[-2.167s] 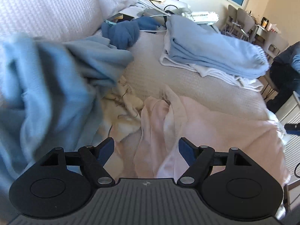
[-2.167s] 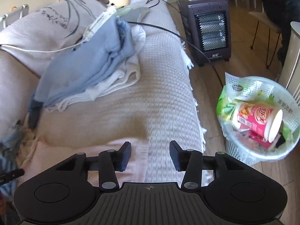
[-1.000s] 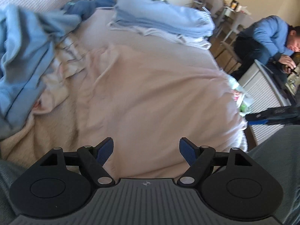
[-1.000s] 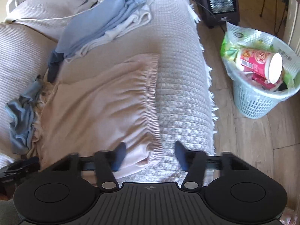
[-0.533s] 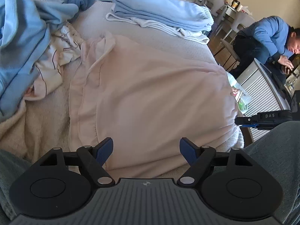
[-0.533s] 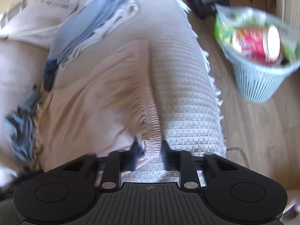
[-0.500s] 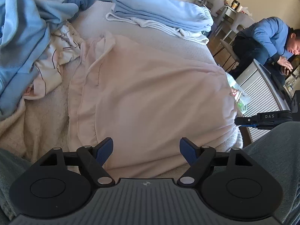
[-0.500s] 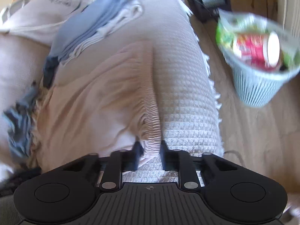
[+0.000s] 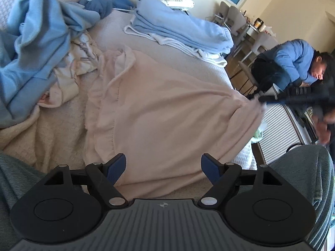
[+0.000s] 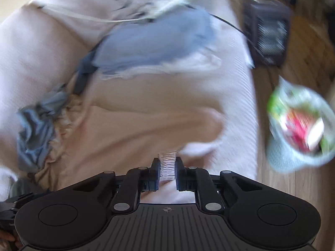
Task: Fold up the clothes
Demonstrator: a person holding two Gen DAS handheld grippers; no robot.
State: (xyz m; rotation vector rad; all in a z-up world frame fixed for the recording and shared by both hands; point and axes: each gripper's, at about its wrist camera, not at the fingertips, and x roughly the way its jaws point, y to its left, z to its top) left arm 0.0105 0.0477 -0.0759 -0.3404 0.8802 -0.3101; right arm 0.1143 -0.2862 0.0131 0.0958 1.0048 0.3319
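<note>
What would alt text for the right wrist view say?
The right gripper is shut on the ribbed hem of a pink garment spread on a sofa. Folded blue clothes lie beyond; a full waste basket stands on the floor, blurred.

The garment (image 9: 167,113) lies spread across the sofa seat (image 9: 117,35), its near edge just ahead of the left gripper (image 9: 163,168), whose fingers stand over it, wide apart. Its right corner is lifted off the seat, pinched in the right gripper (image 10: 167,168). To the left of the garment a heap of unfolded clothes (image 9: 37,48) rests against the sofa back. Behind the garment, farther along the seat, sits a stack of folded clothes (image 9: 182,29), apart from it. On the floor to the right of the sofa stands a waste basket (image 10: 299,129) with rubbish in it, and beyond it a heater (image 10: 268,35). A person (image 9: 293,62) sits farther back at the right.
</note>
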